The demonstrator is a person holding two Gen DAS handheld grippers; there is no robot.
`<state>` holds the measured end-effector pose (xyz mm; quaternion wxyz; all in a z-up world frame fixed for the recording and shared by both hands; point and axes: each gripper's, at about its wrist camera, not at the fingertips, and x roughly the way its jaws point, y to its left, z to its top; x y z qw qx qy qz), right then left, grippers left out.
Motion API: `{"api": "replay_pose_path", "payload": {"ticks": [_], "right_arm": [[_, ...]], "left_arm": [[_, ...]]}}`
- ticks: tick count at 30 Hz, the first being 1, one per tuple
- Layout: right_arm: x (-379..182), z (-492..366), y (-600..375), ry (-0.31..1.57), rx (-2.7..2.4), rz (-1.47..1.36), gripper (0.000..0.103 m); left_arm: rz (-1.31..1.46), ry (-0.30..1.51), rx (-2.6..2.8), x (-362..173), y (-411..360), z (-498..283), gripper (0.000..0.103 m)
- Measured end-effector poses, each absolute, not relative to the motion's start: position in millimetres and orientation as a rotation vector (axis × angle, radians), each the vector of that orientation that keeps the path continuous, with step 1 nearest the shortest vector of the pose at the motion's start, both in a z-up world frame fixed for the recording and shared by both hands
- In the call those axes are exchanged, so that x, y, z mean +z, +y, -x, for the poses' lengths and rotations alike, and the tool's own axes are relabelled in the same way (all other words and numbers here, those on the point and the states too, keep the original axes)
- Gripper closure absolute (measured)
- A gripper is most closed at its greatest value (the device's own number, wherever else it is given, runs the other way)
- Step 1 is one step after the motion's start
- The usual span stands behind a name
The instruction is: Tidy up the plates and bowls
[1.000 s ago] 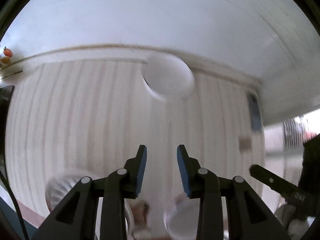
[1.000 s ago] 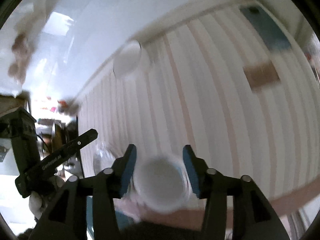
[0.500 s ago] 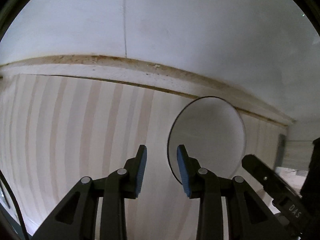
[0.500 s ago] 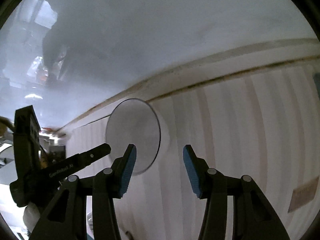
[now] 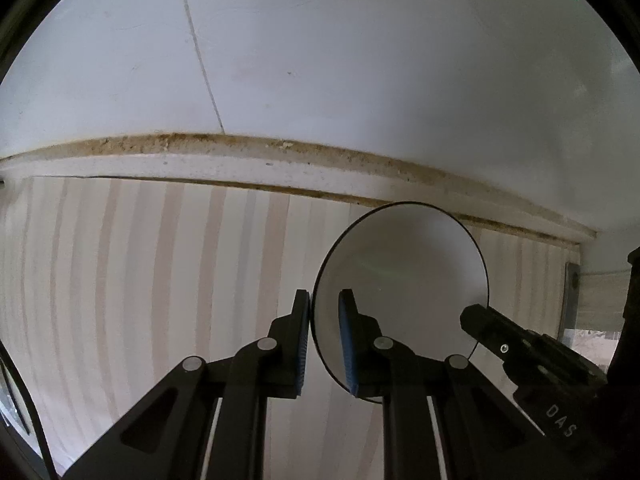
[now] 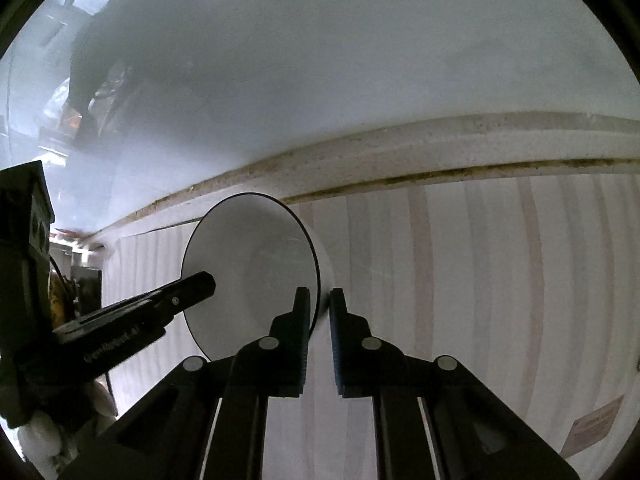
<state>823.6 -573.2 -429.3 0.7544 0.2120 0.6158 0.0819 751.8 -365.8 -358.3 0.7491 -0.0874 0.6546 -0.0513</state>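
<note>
A white bowl (image 5: 404, 280) with a thin dark rim rests on the striped tablecloth close to the wall. In the left wrist view my left gripper (image 5: 323, 328) is shut on the bowl's left rim, one finger inside and one outside. The right gripper's fingers (image 5: 480, 320) reach the bowl's opposite rim there. In the right wrist view the same bowl (image 6: 248, 264) lies left of centre. My right gripper (image 6: 319, 320) is shut on its right rim. The left gripper's fingers (image 6: 192, 286) come in over the far side. The bowl looks empty.
The striped tablecloth (image 5: 140, 280) ends at a stained ledge (image 5: 280, 160) under a white wall (image 5: 360, 60). A brown label (image 6: 592, 424) lies on the cloth at lower right. A white-gloved hand (image 6: 40, 436) holds the left tool. A grey strip (image 5: 572, 280) lies at the cloth's right end.
Both grippers swept across the table to the bowl by the wall and came lower. In the last half second both pairs of jaws narrowed onto opposite sides of its rim.
</note>
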Motion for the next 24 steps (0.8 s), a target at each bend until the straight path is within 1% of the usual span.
{"api": "replay_pose_path", "payload": {"ticks": [10, 19, 24], "right_arm": [[-422, -813, -575, 1.342, 0.202, -0.433, 0.092], [-413, -790, -577, 1.331, 0.230, -0.443, 0.092], [-395, -764, -582, 1.307, 0.238, -0.450, 0.092]], "left_arm": [[0.199, 1.412, -0.098, -351, -374, -738, 0.090], [0.171, 1.368, -0.117, -331, -386, -715, 0.090], [0.168, 1.338, -0.144, -312, -388, -692, 0.090]]}}
